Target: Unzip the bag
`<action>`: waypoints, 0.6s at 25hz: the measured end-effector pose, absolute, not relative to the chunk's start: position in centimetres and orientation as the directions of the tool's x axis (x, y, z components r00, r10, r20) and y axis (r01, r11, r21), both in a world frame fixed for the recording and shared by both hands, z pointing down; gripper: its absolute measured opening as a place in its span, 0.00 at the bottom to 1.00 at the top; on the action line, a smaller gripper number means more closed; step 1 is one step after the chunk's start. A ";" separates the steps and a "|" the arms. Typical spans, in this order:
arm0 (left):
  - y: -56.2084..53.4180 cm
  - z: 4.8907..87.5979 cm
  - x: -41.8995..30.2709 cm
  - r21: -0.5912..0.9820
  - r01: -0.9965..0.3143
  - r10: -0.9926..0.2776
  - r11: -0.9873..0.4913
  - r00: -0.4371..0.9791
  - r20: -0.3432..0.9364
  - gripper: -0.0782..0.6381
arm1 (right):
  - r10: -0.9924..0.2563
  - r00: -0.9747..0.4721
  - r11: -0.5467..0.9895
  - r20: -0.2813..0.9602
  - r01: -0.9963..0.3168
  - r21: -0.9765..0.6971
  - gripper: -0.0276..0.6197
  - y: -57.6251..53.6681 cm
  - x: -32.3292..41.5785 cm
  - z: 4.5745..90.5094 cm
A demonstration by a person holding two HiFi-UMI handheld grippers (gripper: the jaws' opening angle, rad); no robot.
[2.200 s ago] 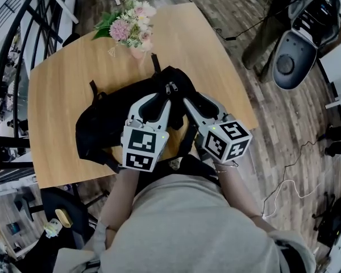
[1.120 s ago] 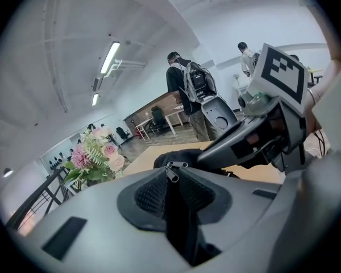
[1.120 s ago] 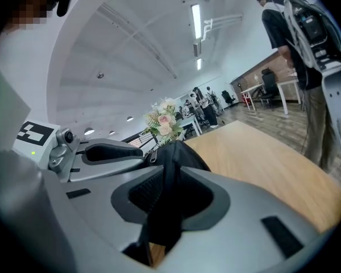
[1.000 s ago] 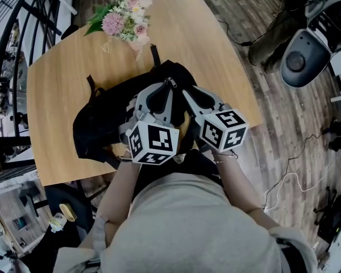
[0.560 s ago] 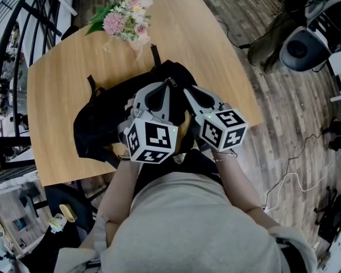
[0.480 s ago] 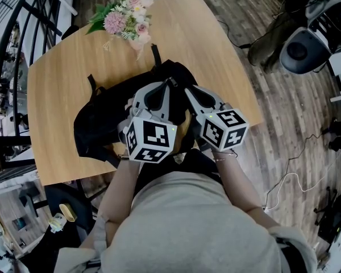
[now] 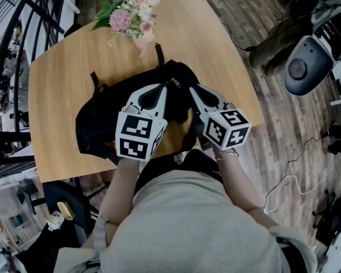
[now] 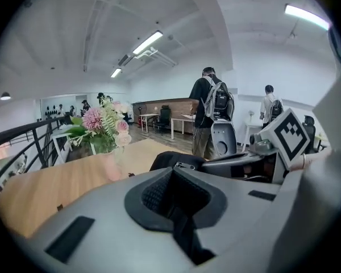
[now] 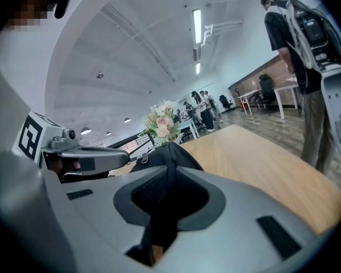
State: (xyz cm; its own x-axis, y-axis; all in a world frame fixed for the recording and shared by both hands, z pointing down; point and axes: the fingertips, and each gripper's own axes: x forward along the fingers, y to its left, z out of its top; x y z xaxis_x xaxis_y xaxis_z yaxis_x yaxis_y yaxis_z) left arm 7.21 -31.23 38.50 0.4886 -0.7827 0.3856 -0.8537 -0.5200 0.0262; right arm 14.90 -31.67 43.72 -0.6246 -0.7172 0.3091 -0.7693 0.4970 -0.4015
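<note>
At the near edge of the table (image 7: 57, 78), a person works over the bag (image 7: 99, 121), which lies black and slumped across the wood.

- Observed, left gripper (image 7: 161, 89): jaws fully together at the bag's raised top. A dark strip sits in the seam, thin fabric or shadow; I cannot tell which.
- Observed, right gripper (image 7: 193, 90): clamped on a fold of black bag fabric, just beside the left one.
- The zip pull (image 7: 173, 84) shows between the two tips, seemingly free of both.
- Farther off, flowers (image 7: 131, 17) stand at the far edge.

Judgement: this is the gripping step, with the zip not yet run. The next move needs one claw to pin the fabric while the other takes the pull and draws it along the track.
</note>
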 end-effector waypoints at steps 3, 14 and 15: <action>-30.8 38.5 7.0 0.057 -0.855 -0.781 -0.516 0.497 0.378 0.13 | -0.717 -0.623 0.500 0.311 -0.772 -0.392 0.14 -31.5 14.9 43.7; -30.2 38.6 6.3 0.228 -0.848 -0.769 -0.479 0.531 0.357 0.13 | -0.721 -0.623 0.495 0.303 -0.769 -0.405 0.13 -31.2 15.0 43.5; -30.2 38.6 6.2 0.271 -0.839 -0.764 -0.471 0.542 0.350 0.13 | -0.723 -0.621 0.493 0.302 -0.771 -0.403 0.13 -31.2 15.1 43.4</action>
State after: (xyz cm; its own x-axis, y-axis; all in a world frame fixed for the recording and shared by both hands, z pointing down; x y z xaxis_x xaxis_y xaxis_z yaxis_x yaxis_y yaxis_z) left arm 6.22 -30.15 38.55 0.5418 -0.7643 0.3497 -0.8394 -0.4710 0.2712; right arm 15.07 -31.19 43.40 -0.6211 -0.7233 0.3018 -0.7706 0.4934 -0.4034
